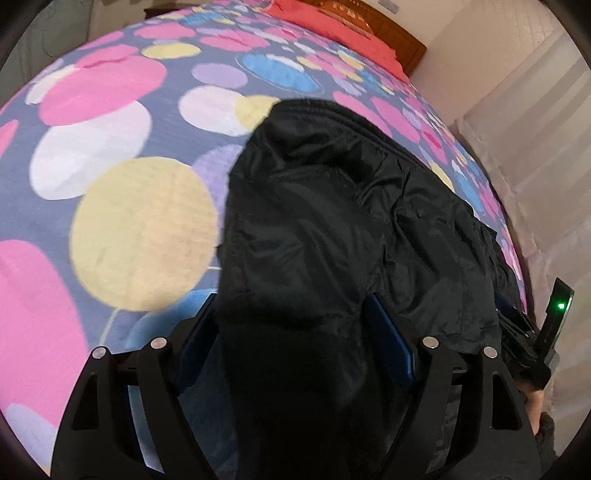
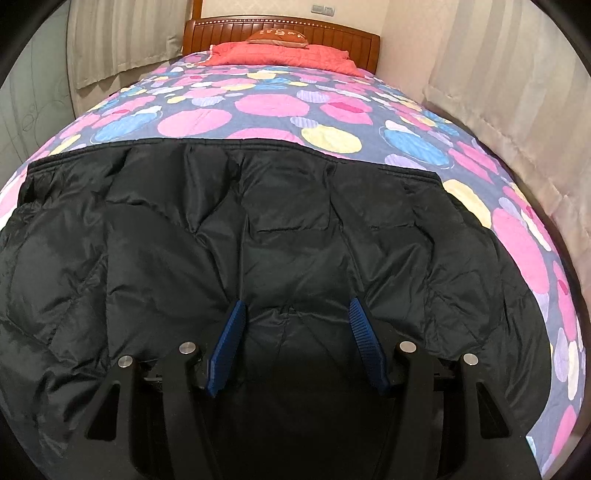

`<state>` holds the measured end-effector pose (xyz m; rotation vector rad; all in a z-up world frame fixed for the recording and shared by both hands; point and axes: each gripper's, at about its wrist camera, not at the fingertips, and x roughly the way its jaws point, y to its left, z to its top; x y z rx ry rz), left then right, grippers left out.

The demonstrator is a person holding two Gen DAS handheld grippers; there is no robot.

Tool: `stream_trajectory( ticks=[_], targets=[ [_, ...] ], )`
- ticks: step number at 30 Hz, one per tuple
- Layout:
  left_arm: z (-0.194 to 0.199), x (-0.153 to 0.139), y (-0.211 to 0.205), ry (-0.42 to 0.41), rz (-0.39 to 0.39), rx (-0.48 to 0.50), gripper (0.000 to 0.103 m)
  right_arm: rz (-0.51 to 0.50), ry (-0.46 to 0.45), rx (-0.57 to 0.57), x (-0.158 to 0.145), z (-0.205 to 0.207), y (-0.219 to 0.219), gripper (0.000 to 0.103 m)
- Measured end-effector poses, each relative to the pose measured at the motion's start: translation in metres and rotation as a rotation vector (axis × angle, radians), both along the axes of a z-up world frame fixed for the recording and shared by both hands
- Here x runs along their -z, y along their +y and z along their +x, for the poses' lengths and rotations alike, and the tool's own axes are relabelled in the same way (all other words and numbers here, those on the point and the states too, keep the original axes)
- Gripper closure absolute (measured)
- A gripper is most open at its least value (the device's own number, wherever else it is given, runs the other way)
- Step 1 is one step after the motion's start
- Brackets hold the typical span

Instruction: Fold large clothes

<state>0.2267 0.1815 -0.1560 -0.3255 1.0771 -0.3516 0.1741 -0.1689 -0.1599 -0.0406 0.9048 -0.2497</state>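
A black puffer jacket [image 2: 280, 221] lies spread on a bed with a dotted bedspread [image 2: 273, 107]. In the left wrist view a bunched fold of the jacket [image 1: 314, 229] runs between the blue pads of my left gripper [image 1: 291, 314]; the jaws stand wide apart around it, and the fold hides the fingertips. The other gripper [image 1: 532, 332] shows at that view's right edge, at the jacket's side. In the right wrist view my right gripper [image 2: 297, 306] is open, its blue pads [image 2: 231, 332] apart, hovering over or resting on the jacket's near part.
A red quilt [image 2: 280, 55] and a brown pillow [image 2: 277, 37] lie at the wooden headboard [image 2: 332, 35]. Curtains [image 2: 517, 110] hang along the bed's right side and at the far left. Bare bedspread [image 1: 110, 184] lies left of the jacket.
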Motion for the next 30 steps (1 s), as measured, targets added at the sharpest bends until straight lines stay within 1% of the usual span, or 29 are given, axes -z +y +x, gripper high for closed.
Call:
stream_trajectory(
  ticks=[3,5,10,17,19,23,25,26,27,28,29,30],
  targets=[
    [0.010,0.009,-0.002,0.041,-0.037,0.022,0.019,-0.005,-0.008,0.001,0.002,-0.001,0.001,0.044],
    [0.014,0.014,-0.004,0.054,-0.042,0.041,0.015,-0.001,-0.011,0.001,0.003,-0.001,0.000,0.044],
    [0.015,0.018,-0.012,0.038,-0.009,0.055,0.014,0.006,-0.020,0.001,0.005,-0.001,-0.001,0.044],
    [0.016,0.017,-0.013,0.037,-0.006,0.061,0.014,0.014,-0.028,-0.001,0.005,-0.002,-0.004,0.044],
    [0.019,0.015,-0.011,0.044,-0.038,0.064,0.014,0.017,-0.030,-0.002,0.005,-0.003,-0.004,0.044],
    [0.025,0.022,0.001,0.081,-0.162,0.032,0.015,0.021,-0.037,-0.003,0.006,-0.003,-0.004,0.044],
    [0.026,0.025,-0.002,0.120,-0.256,0.078,0.023,0.022,-0.038,-0.003,0.006,-0.003,-0.005,0.043],
    [0.025,0.029,-0.005,0.140,-0.284,0.095,0.023,0.022,-0.037,-0.003,0.006,-0.003,-0.005,0.043],
    [0.024,0.029,-0.011,0.126,-0.249,0.111,0.023,0.023,-0.037,-0.004,0.006,-0.003,-0.005,0.043],
    [0.024,0.029,-0.013,0.119,-0.232,0.124,0.023,0.023,-0.037,-0.003,0.006,-0.003,-0.005,0.043],
    [0.025,0.030,-0.012,0.120,-0.237,0.126,0.023,0.023,-0.038,-0.003,0.006,-0.003,-0.005,0.043],
    [0.027,0.032,-0.010,0.134,-0.258,0.119,0.023,0.023,-0.038,-0.003,0.006,-0.003,-0.005,0.043]
  ],
)
